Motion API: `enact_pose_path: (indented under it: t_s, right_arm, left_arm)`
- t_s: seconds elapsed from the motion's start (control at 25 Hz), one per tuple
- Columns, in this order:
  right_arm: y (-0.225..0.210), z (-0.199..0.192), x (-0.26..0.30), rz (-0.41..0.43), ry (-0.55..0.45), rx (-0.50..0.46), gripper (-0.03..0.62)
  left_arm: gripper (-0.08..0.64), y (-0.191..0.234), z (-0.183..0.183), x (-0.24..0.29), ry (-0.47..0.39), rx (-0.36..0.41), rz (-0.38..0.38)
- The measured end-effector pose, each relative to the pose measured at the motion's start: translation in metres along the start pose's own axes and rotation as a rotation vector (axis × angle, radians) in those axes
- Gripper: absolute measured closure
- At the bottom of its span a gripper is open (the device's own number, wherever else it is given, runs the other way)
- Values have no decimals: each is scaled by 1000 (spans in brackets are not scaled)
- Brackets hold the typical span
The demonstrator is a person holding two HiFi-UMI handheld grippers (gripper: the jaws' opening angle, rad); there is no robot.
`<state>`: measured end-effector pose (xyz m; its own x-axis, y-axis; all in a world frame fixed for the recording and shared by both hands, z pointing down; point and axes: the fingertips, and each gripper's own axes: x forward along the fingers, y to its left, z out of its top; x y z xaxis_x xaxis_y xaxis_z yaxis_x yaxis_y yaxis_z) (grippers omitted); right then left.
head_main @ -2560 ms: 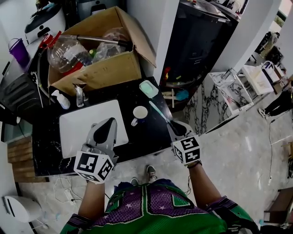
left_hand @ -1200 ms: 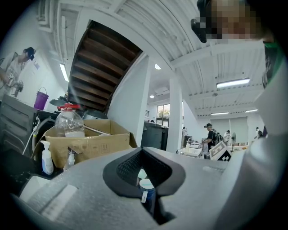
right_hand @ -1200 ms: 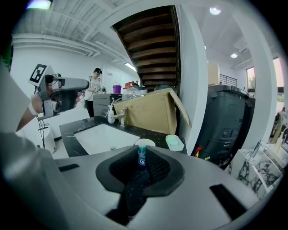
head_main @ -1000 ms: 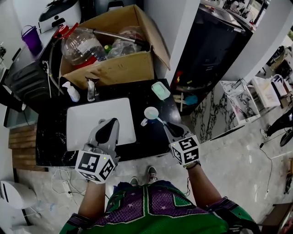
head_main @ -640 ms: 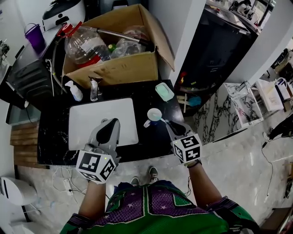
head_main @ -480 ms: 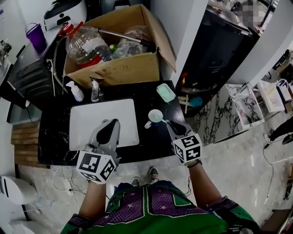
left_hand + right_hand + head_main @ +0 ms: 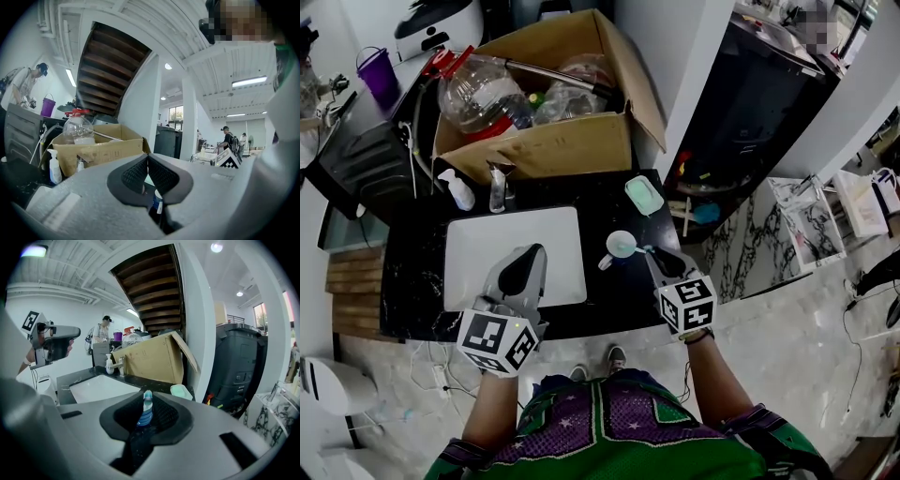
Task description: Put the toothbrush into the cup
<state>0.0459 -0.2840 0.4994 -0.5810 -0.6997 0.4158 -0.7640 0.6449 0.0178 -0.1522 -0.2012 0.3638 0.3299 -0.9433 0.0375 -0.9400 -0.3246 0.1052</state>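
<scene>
Right gripper view shows the right gripper (image 7: pixel 146 398) with its jaws pinching the toothbrush (image 7: pixel 146 411), whose blue and white shaft stands up out of the gap between the pads. Its far end and the cup are hidden behind the jaws there. Head view fills that in. The right gripper (image 7: pixel 659 262) hangs near the table's right edge, and the toothbrush (image 7: pixel 643 249) runs from it at a low slant to the cup (image 7: pixel 619 245). Its tip is at or just inside the rim; I cannot tell which. The cup stands upright between the right side of the white sink (image 7: pixel 487 234) and the right edge of the table (image 7: pixel 609 202).

Left gripper view shows the left gripper (image 7: pixel 147 161) with its jaws pressed together on nothing. In head view it hovers over the sink, apart from the cup.

The likely trouble is the slant. If the jaws let go while the toothbrush lies this flat, its long handle may lever out over the rim or tip the cup. Pushing sideways on the rim could slide the cup toward the right edge, since the left gripper is not steadying it. Only the right gripper view shows the green soap dish (image 7: pixel 181 391) side on, toward the table's far right corner.
</scene>
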Motion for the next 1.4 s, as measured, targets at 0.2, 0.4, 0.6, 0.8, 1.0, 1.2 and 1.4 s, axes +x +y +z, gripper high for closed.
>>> enact_pose_path:
  t_s: [0.2, 0.4, 0.6, 0.8, 1.0, 1.2, 1.4]
  right_arm:
    - [-9, -5, 2, -18, 10, 10, 537]
    - [-17, -11, 0, -25, 13, 21, 526]
    - [-21, -13, -8, -40, 14, 24, 525]
    - [-23, -18, -17, -70, 13, 37, 525]
    - [-24, -17, -27, -107, 5, 53, 525]
    - [-18, -12, -42, -139, -3, 59, 526]
    - [-9, -2, -55, -162, -27, 60, 526]
  left_arm:
    - [545, -1, 2, 4, -2, 6, 6]
    - [545, -6, 1, 6, 0, 8, 6]
    - [545, -10, 2, 4, -3, 8, -1]
    - [545, -9, 1, -5, -5, 4, -7]
    - [545, -5, 0, -17, -5, 4, -11]
    - [545, 0, 0, -31, -10, -7, -19]
    - [545, 3, 6, -46, -21, 1, -29]
